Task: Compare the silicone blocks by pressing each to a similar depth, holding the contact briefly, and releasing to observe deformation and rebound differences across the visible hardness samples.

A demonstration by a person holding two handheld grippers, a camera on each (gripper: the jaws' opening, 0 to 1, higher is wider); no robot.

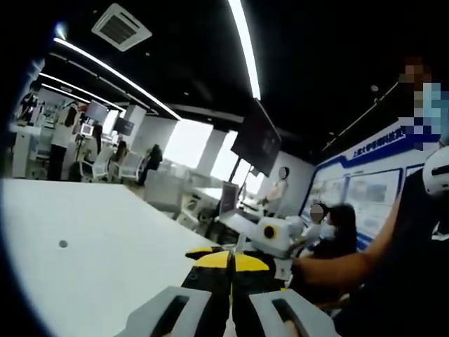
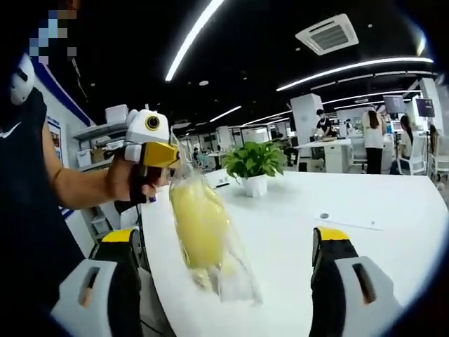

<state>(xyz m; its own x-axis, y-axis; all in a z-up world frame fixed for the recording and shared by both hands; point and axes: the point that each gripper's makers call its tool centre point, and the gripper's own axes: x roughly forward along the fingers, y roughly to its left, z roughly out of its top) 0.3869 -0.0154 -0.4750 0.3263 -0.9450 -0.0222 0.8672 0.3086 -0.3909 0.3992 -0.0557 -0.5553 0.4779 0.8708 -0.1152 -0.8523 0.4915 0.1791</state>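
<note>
A yellow silicone block (image 2: 198, 223) sits inside a clear plastic bag (image 2: 231, 281) that hangs tilted above the white table (image 2: 295, 267). My left gripper (image 2: 170, 161), held by a hand, comes in from the left of the right gripper view and is shut on the bag's top edge. In the left gripper view its yellow-tipped jaws (image 1: 229, 262) are pressed together and the bag below them is hidden. My right gripper (image 2: 226, 237) is open wide, one jaw on each side of the hanging bag and not touching it.
A potted green plant (image 2: 252, 163) stands on the table behind the bag, with a flat white sheet (image 2: 351, 223) to its right. The person's arm (image 1: 351, 270) and dark clothing lie close by. Desks, chairs and people fill the far room.
</note>
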